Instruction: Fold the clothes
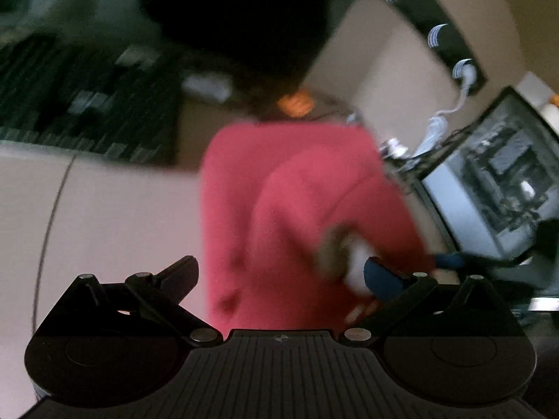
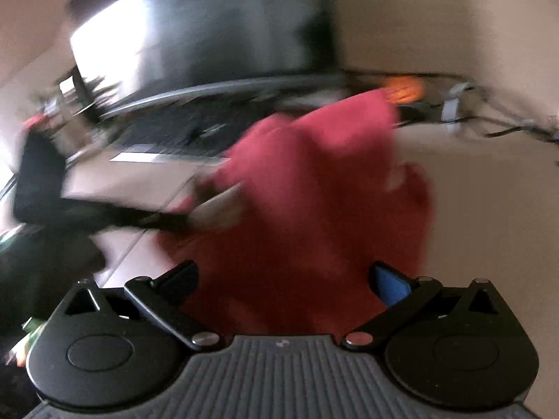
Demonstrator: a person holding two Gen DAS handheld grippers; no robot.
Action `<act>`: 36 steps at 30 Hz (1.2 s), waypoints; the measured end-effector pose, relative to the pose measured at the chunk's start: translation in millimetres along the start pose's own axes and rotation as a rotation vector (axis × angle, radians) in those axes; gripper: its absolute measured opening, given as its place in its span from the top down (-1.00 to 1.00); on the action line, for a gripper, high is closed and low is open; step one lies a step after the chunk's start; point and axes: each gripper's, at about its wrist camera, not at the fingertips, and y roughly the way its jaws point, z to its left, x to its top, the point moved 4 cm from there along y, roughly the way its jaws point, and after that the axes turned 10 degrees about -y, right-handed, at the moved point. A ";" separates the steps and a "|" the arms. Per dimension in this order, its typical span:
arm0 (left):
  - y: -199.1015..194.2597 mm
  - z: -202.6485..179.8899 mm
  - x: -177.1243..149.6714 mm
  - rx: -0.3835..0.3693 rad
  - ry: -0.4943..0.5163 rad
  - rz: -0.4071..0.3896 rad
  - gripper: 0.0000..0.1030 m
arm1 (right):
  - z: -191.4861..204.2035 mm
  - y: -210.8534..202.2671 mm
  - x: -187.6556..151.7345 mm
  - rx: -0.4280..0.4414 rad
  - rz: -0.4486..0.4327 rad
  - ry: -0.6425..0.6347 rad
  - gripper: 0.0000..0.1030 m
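a crumpled red cloth garment (image 1: 297, 209) lies heaped on the pale beige worktop (image 1: 115, 216), seemingly in no container, though blur hides detail. the left gripper (image 1: 281, 269) and right gripper (image 2: 283, 272) both hover with jaws spread wide, pinching nothing.

— What lies around the work area?

— In the left wrist view, a pale table (image 1: 115, 216) fills the left and middle of the frame. A dark keyboard (image 1: 87, 104) sits at the upper left, blurred. At the right edge a monitor (image 1: 496, 181) stands tilted in the picture, its screen lit.

— Anything higher up?

— A black power strip (image 1: 433, 31) runs along the beige wall at the upper right, with a white plug and cable (image 1: 461, 94) hanging from it. A small orange object (image 1: 295, 104) sits at upper centre, too blurred to identify.

— And the right wrist view?

— A large dark screen (image 2: 209, 35) at the upper left, the orange object again at upper right, all smeared.
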 end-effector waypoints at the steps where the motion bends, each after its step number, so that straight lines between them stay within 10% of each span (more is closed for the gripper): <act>1: 0.1 5.5 -3.4 -0.001 -0.017 0.011 -1.00 | 8.1 3.5 -4.1 -0.008 0.025 -0.038 -1.00; 6: 10.8 10.3 -15.8 -0.045 -0.054 0.075 -1.00 | 15.3 25.4 -27.4 -0.230 0.179 -0.234 -1.00; 16: 32.3 -56.6 -70.0 -0.238 0.081 0.257 -1.00 | -88.7 -19.1 -29.6 -0.673 0.165 -0.022 -1.00; 20: 22.2 -107.8 -92.6 -0.421 0.275 0.334 -1.00 | -115.4 -69.3 -40.7 -0.616 0.064 0.129 -1.00; 24: -11.3 -122.3 -68.9 -0.504 0.401 0.240 -1.00 | -119.1 -107.4 -51.9 -0.532 -0.087 0.292 -1.00; 31: 13.8 -109.7 35.9 -0.305 0.305 -0.053 -1.00 | -65.9 -93.0 -31.8 -0.325 -0.282 0.337 -1.00; 36: 82.9 -111.8 71.4 -0.182 0.311 -0.064 -1.00 | -35.5 -31.3 -23.4 -0.276 -0.157 0.205 -1.00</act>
